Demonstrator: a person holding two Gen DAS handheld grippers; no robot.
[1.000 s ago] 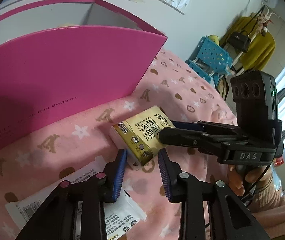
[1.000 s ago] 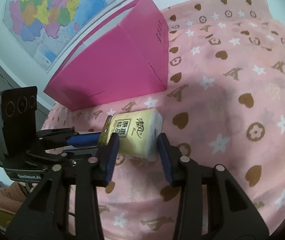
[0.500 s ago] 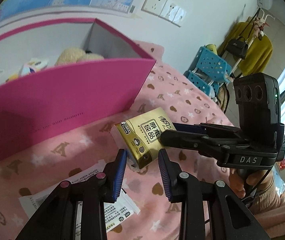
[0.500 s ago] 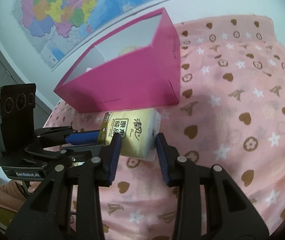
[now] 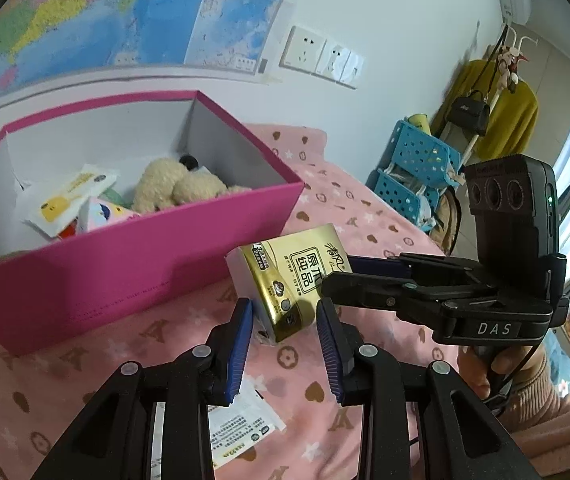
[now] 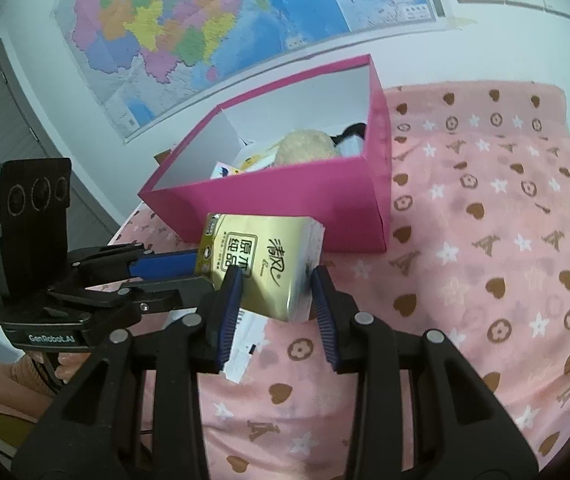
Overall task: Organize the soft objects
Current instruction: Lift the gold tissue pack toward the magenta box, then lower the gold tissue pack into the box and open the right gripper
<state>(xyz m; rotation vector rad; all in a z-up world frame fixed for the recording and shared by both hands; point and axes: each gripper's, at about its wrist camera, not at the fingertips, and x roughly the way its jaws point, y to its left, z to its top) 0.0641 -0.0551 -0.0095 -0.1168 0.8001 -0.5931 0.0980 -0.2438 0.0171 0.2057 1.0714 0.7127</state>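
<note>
A gold tissue pack (image 5: 293, 276) hangs in the air above the pink bedspread, in front of the pink box (image 5: 125, 264). My left gripper (image 5: 285, 344) and my right gripper (image 6: 275, 308) both close on it from opposite ends. The pack (image 6: 261, 264) is tilted, below the rim of the box (image 6: 285, 188). The box holds a beige plush toy (image 5: 173, 184) and small packets (image 5: 73, 200). The right gripper also shows in the left wrist view (image 5: 365, 280). The left gripper also shows in the right wrist view (image 6: 181, 270).
A white flat packet (image 5: 241, 428) lies on the bedspread under my left gripper. A blue plastic rack (image 5: 413, 176) and a coat stand with yellow clothing (image 5: 501, 120) are beyond the bed at the right. A map (image 6: 213, 24) covers the wall behind the box.
Both grippers have lifted the tissue pack off the bedspread. The box interior has come into sight.
</note>
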